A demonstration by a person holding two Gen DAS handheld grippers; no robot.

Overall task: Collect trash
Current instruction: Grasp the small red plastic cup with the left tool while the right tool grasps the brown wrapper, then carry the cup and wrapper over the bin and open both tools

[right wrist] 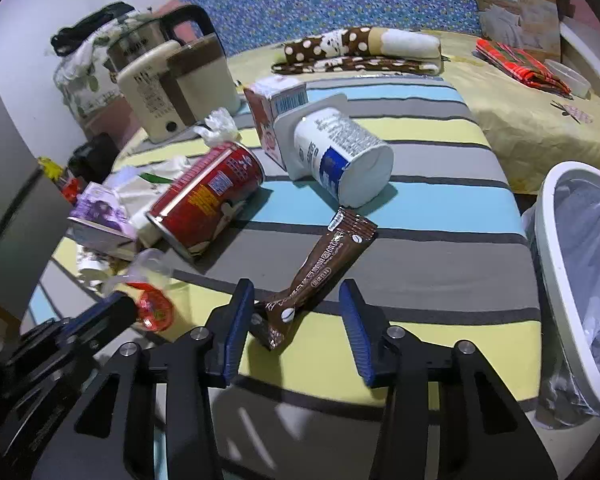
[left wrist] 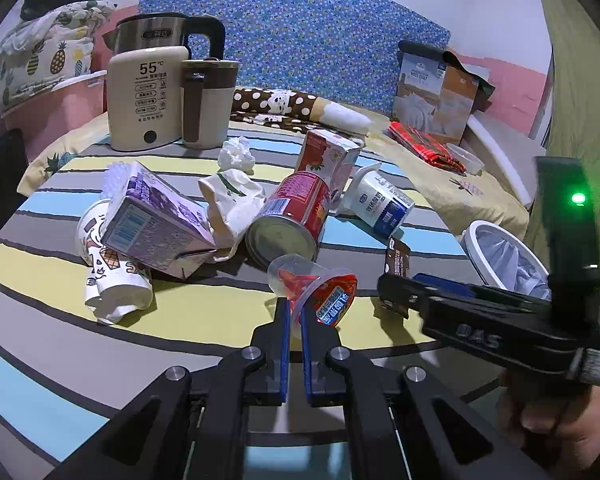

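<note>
Left wrist view shows the left tool (left wrist: 295, 312) nearly closed, its blue pads pinching the rim of a clear jelly cup (left wrist: 314, 288) with a red foil lid, which lies tipped on the striped bench (left wrist: 180, 320). Just to the right, the right tool (right wrist: 296, 312) stands wide open — its two pads are set either side of the near end of a brown coffee sachet (right wrist: 320, 268) that lies flat on the bench, and neither pad is clearly touching it. Beyond the cup lies a red can (left wrist: 290, 216) on its side, with a crumpled paper bag (left wrist: 232, 204), a purple carton (left wrist: 156, 224) and a squashed paper cup (left wrist: 112, 276) to its left. Behind the can stand a pink carton (left wrist: 326, 158) and a tipped white yogurt pot (left wrist: 384, 202), touching each other. A tissue ball (left wrist: 237, 153) sits farther back, near a beige kettle (left wrist: 146, 100). Off the bench's right edge stands a white bin (right wrist: 576, 280) lined with a clear bag — well apart from the pile.
</note>
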